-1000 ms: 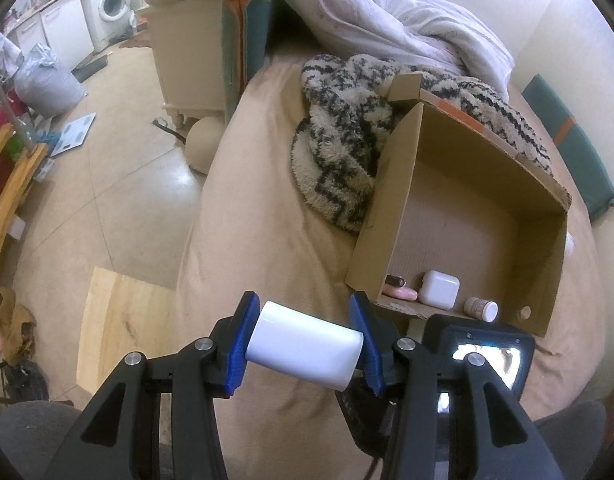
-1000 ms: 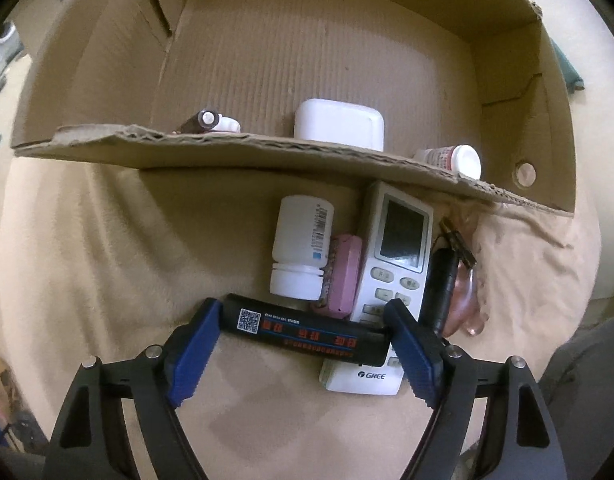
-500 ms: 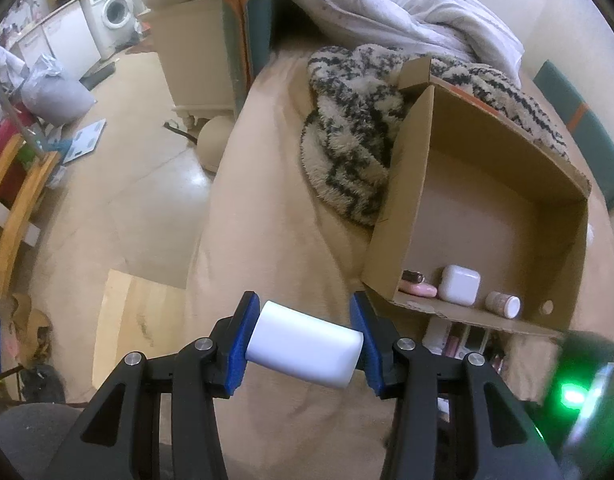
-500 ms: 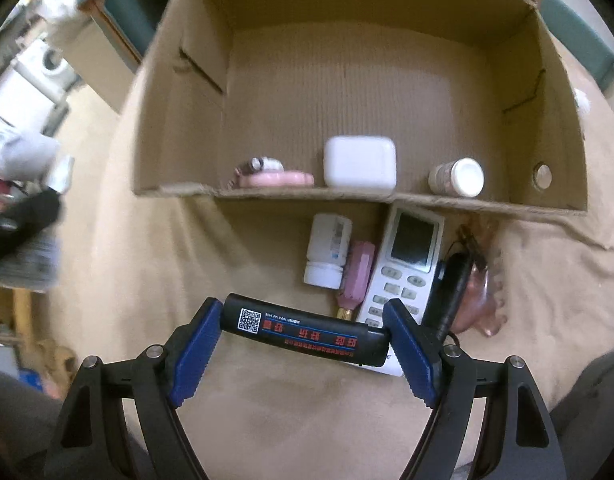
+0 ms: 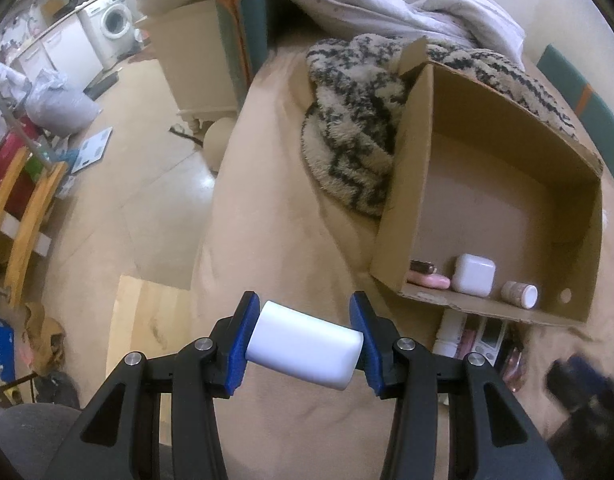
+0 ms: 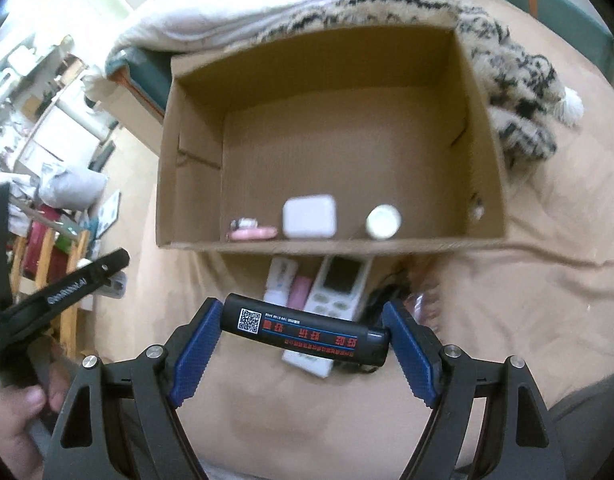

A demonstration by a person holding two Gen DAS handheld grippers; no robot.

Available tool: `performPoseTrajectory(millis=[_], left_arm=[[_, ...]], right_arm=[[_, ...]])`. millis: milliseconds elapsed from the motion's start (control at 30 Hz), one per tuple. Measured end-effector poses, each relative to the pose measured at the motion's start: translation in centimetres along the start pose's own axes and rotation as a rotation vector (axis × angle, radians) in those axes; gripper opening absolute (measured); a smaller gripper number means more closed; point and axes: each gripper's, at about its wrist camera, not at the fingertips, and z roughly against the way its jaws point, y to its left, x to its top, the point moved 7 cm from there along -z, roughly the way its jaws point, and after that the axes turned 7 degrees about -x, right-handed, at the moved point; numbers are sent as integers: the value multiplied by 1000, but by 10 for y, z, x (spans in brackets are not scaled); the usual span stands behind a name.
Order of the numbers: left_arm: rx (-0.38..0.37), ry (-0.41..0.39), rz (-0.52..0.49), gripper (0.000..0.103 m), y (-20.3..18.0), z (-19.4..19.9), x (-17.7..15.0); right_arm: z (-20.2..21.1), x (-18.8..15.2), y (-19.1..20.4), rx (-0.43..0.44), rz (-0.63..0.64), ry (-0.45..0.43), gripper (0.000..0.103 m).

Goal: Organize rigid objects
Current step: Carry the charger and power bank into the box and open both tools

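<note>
Holding one white block (image 5: 305, 350), the left tongs (image 5: 305, 340) pinch it tight. One black bar (image 6: 305, 330) sits squeezed in the right tongs (image 6: 305, 336), near the box (image 6: 483, 160) on the bed (image 6: 547, 300). Four things lie inside the box: a white case (image 6: 310, 216), a pink stick (image 6: 251, 233), a small dark tube (image 5: 422, 267) and a little bottle (image 6: 383, 221).

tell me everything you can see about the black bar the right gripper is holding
The black bar is a long, slim block, plastic by its look, with rounded ends. Its upper face carries a white QR code near the left end and a row of red characters over a thin blue line. It lies crosswise in the right gripper, tilted slightly down to the right, clamped end to end by the blue fingers. It hangs clear above the beige bedcover, short of the cardboard box.
</note>
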Motion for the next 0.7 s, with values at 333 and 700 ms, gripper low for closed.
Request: performPoseTrajectory(millis=[333,700], left_arm=[[-14,-72,-81,43,-39,14,24],[-51,-79,-148,43,-97,-3,58]], right_arm=[[-4,56,-38,118,28,-112,86],[-35,118,-52,145,-46,-133,86]])
